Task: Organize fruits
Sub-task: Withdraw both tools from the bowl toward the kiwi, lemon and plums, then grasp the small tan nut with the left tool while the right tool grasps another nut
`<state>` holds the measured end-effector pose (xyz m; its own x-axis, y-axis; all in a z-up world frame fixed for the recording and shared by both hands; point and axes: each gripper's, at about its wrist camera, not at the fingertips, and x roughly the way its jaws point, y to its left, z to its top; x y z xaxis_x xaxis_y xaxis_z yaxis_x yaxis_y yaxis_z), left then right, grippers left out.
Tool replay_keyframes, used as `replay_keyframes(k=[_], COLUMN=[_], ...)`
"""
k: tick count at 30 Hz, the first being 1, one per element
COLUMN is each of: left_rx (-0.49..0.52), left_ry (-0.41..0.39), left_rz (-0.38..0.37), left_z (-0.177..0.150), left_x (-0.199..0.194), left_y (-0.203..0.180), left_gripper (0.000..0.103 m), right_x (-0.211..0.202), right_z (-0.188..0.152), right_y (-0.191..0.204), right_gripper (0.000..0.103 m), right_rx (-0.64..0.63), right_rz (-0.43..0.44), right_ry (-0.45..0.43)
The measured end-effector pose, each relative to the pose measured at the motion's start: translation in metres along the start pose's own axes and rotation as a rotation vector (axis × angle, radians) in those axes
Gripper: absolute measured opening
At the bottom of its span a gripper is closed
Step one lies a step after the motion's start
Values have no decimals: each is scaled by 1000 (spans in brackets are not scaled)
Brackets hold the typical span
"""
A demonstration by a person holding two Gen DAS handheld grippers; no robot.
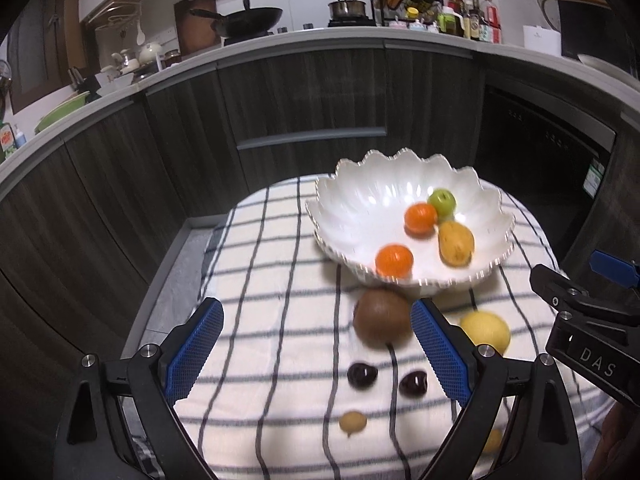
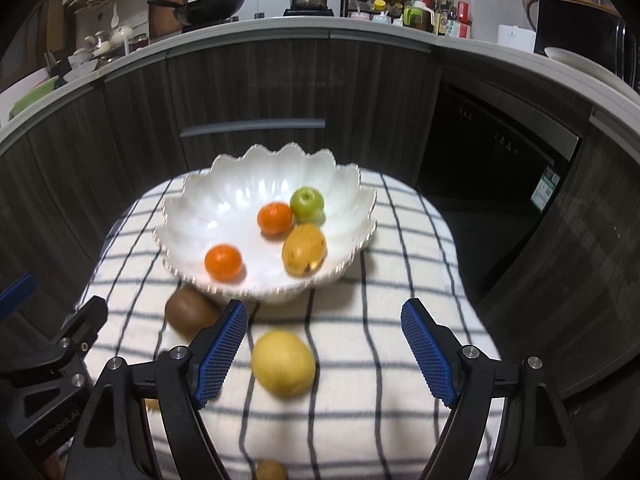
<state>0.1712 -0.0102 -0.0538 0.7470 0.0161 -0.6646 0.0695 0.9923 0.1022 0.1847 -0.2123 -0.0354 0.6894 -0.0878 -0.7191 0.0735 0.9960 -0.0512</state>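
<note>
A white scalloped bowl (image 1: 360,204) (image 2: 224,200) stands on a checked cloth and holds two oranges (image 1: 394,260) (image 2: 223,262), a green apple (image 1: 442,201) (image 2: 307,203) and a yellow-brown pear (image 1: 456,243) (image 2: 304,249). On the cloth in front lie a brown kiwi (image 1: 382,318) (image 2: 190,312), a yellow lemon (image 1: 486,332) (image 2: 283,362), two dark cherries (image 1: 362,375) and a small tan fruit (image 1: 353,423). My left gripper (image 1: 316,344) is open and empty, left of the kiwi. My right gripper (image 2: 324,348) is open and empty, with the lemon between its fingers.
The checked cloth (image 1: 272,264) (image 2: 400,264) covers a small table. Dark kitchen cabinets (image 1: 304,92) and a counter with pans and bottles stand behind. A black oven front (image 2: 496,152) is at the right. Another small tan fruit (image 2: 271,470) lies near the cloth's front edge.
</note>
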Motion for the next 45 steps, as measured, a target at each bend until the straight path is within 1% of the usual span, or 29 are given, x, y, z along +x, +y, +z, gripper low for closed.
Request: replay_keyframes(k=[4, 9, 13, 15, 17, 19, 20, 22, 25, 29, 31, 32, 34, 38, 39, 41, 45], left_rx=[29, 35, 30, 29, 25, 27, 28, 31, 44, 43, 36, 34, 38, 55, 59, 66, 62], left_ry=[6, 24, 43, 60, 71, 79, 83, 90, 89, 132, 160, 168, 181, 212, 217, 232, 230], left_rz=[0, -12, -30, -38, -48, -58, -63, -74, -78, -102, -113, -118, -121, -138, -142, -147, -154], left_z=[-17, -37, -50, -58, -64, -69, -71, -74, -78, -82, -85, -86, -88, -92, -93, -95, -95], left_x=[-3, -2, 2, 7, 11, 15, 16, 19, 24, 37, 44, 47, 52, 60, 61, 64, 64], left_y=[-2, -2, -3, -3, -3, -4, -5, -6, -9, -9, -9, -9, -10, -16, -17, -20, -21], left_gripper=[96, 96, 96, 95, 95, 91, 90, 87, 83, 73, 65, 64, 57, 46, 41, 40, 37], right_x=[2, 3, 7, 8, 8, 9, 10, 11, 14, 19, 21, 21, 22, 24, 24, 24, 25], right_z=[-22, -47, -60, -67, -72, -79, -83, -91, -99, -103, -104, -104, -105, -104, -104, -103, -104], right_y=[3, 5, 6, 7, 10, 11, 11, 12, 14, 15, 15, 16, 16, 16, 16, 15, 16], right_gripper=[80, 80, 79, 78, 72, 66, 63, 58, 56, 56, 56, 56, 56, 56, 56, 56, 56], right_rx=[-18, -26, -34, -39, -51, -61, -60, -62, -70, -75, -75, -77, -79, -76, -74, -73, -75], right_rz=[1, 5, 15, 15, 17, 20, 24, 38, 46, 53, 60, 59, 62, 61, 62, 64, 79], right_ry=[37, 82, 120, 129, 132, 145, 161, 192, 220, 241, 245, 245, 247, 249, 251, 252, 258])
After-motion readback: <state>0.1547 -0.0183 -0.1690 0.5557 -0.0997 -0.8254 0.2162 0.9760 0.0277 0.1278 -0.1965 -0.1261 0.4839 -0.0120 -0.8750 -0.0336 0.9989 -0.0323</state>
